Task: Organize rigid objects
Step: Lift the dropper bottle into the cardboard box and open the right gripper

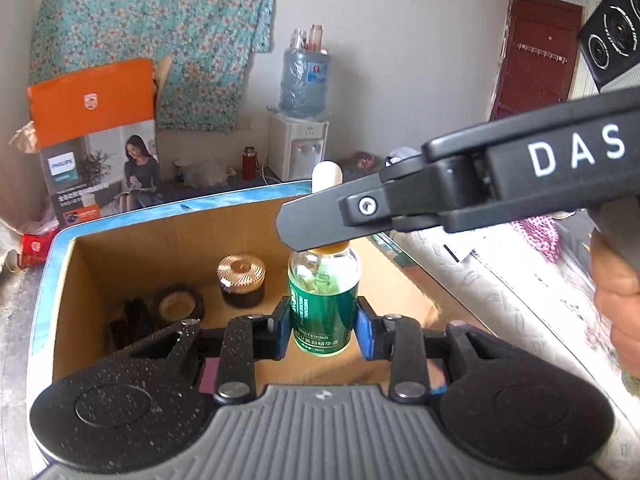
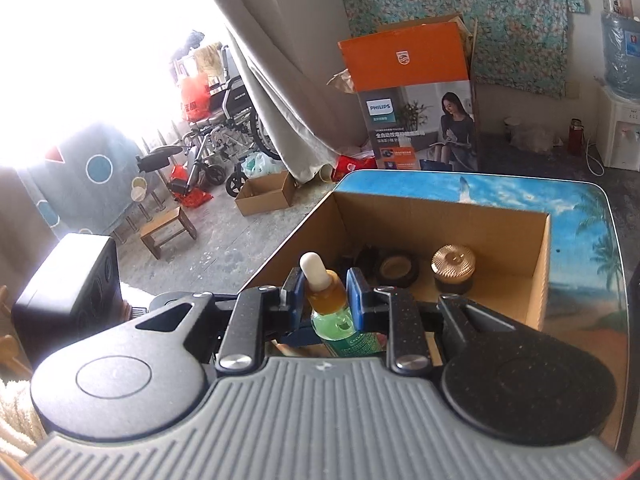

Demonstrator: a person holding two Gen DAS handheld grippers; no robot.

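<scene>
Bright window [image 2: 60, 20] at ten o'clock; grey curtain [image 2: 280, 80] beside it; floral cloth [image 2: 460, 0] on the wall at one o'clock; water dispenser [image 1: 298, 144] below.

Our left gripper [image 1: 323, 326] has blue pads [image 1: 282, 326] on black speckled links with round silver pivot pins, two black discs at four and eight o'clock, and a ribbed grey housing at six o'clock bearing a small pale emblem. Our right gripper [image 2: 328, 294] is built alike. Seen from the left wrist, at three o'clock, its black side carries white letters "DAS" and a silver screw, with our bare hand [image 1: 618, 304] behind it.
</scene>
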